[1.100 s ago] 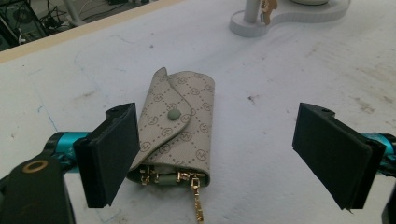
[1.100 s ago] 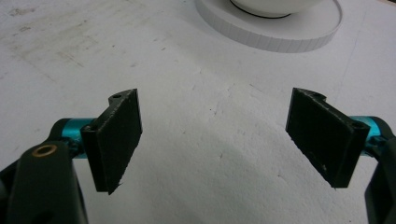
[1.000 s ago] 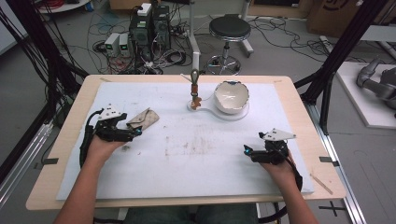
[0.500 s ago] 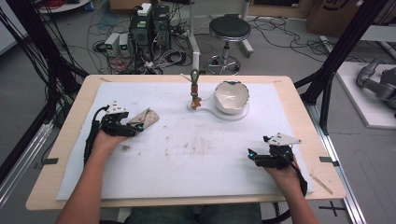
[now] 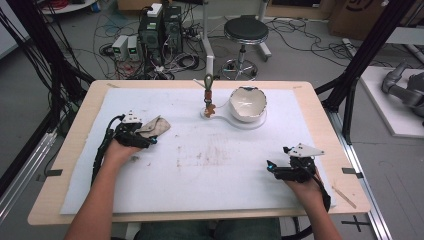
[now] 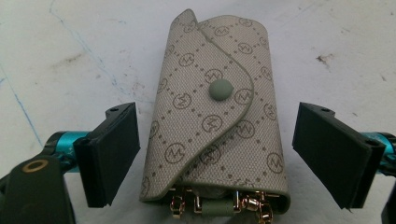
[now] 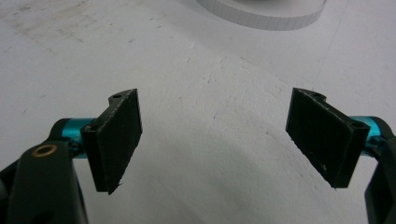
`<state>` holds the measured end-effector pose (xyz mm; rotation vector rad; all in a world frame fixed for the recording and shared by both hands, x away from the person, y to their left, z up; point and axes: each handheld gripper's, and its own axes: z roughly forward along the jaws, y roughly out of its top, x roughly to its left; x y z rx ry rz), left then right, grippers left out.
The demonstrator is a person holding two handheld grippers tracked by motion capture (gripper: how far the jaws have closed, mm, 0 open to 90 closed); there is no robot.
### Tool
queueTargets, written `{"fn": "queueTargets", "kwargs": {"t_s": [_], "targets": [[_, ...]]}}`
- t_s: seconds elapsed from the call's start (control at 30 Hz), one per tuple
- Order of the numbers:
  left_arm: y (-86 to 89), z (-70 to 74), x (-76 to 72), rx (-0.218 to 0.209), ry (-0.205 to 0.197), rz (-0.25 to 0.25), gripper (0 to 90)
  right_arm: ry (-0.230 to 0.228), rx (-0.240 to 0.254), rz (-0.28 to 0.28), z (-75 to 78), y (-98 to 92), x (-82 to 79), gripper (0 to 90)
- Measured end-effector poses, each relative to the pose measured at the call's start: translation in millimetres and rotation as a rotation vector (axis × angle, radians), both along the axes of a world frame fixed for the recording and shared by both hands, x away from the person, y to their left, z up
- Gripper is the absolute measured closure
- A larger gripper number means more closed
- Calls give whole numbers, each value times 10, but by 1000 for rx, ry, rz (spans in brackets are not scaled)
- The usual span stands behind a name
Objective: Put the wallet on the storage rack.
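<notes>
Straddling the pouch [image 6: 215, 116] lengthwise, left gripper [image 6: 215, 154] is spread wide, pads off it; right gripper [image 7: 224, 140] gapes empty, far off.

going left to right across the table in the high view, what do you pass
left gripper → key pouch → small stand with a hook → white bowl → right gripper

one key pouch [image 6: 215, 121], one bowl [image 5: 247, 103], two hand-held grippers [image 5: 145, 139]
</notes>
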<state>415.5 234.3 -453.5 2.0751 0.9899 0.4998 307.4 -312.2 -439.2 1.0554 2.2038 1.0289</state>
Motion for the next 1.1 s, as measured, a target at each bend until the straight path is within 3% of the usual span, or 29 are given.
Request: {"fn": "queueTargets", "kwargs": {"t_s": [0.1,0.23,0.5,0.63,0.77,1.0,1.1], "targets": [[-7,-4,1,8,2,-4,155,1,1,1,-1,7,1,187],[-58,-15,-1,58,6,-24,156,4,1,2,1,14,1,187],[-44,-14,-2,42,10,-37,198,1,6,-1,9,17,-10,187],[-29,-9,-12,28,13,-66,286,-2,7,-3,14,1,-13,187],[-28,-9,-12,31,11,-70,295,-2,11,-6,12,-10,-14,187],[-38,10,-30,29,15,-61,341,3,6,7,8,16,-8,187],[-28,30,-31,1,35,-39,358,0,4,13,8,27,-9,187]]}}
